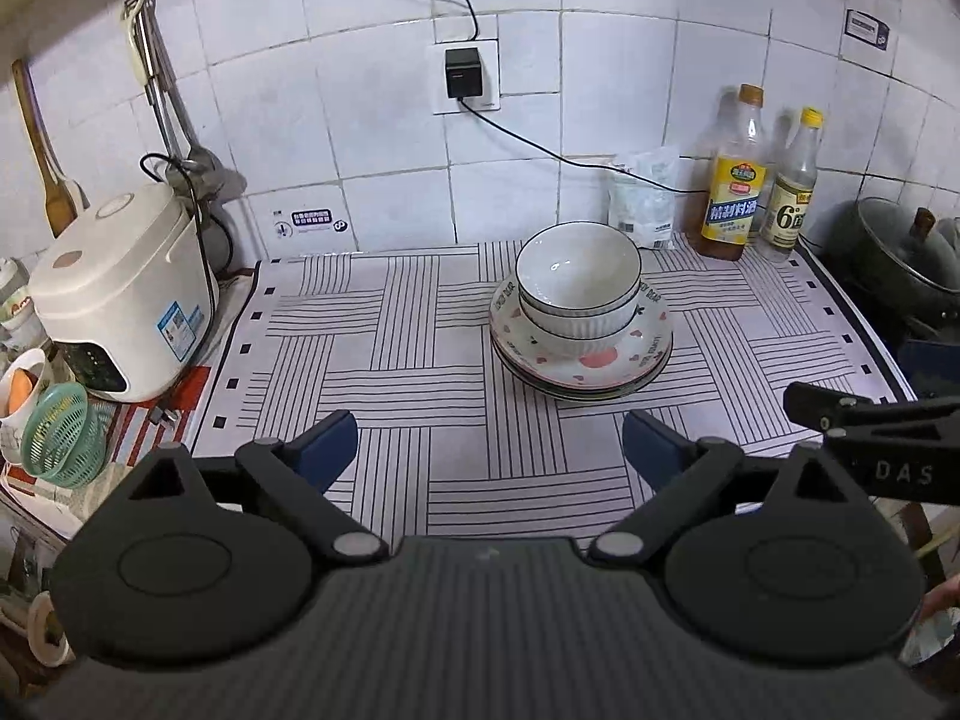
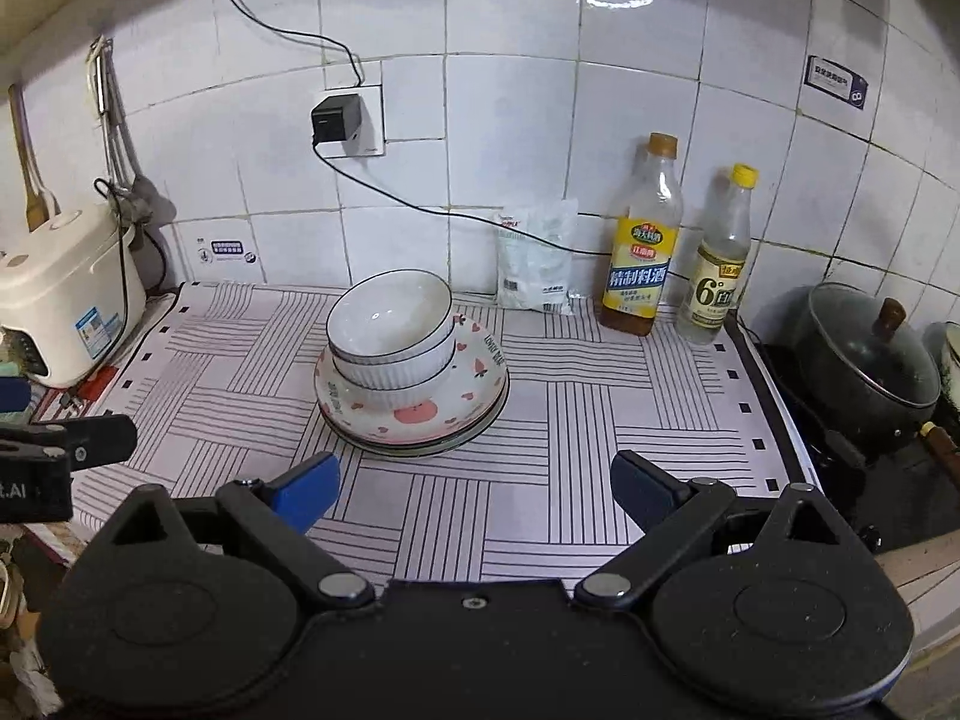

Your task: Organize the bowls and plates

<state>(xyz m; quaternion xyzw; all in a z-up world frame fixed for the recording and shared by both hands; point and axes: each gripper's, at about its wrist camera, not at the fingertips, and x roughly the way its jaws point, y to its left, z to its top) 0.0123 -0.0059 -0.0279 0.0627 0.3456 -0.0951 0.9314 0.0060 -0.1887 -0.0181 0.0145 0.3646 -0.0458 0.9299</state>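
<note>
Bowls (image 1: pixel 577 276), two white ribbed ones with dark rims, nested and seated on plates (image 1: pixel 585 360), the top plate pink-hearted, others stacked beneath. Whole pile toward the far middle of the worktop (image 1: pixel 420 372), on a mat of black-line basketweave. Judged nearly or fully finished: everything gathered into one stack, no loose dish in sight; perhaps only a squaring-up left. Left tool (image 1: pixel 491 444) spread wide, empty, hovering near the front edge, well apart from the stack. Right tool (image 2: pixel 474 483) likewise wide apart, nothing held, just short of the plates.

Beyond the pile, against the far white-tiled wall: salt bag (image 1: pixel 645 198), two bottles (image 1: pixel 735 180) to its right. Rice cooker (image 1: pixel 120 294) at far left, green basket (image 1: pixel 60 435) nearer. Lidded pot (image 2: pixel 864 354) on the right. Charger (image 1: pixel 462 72) plugged into the wall socket above.
</note>
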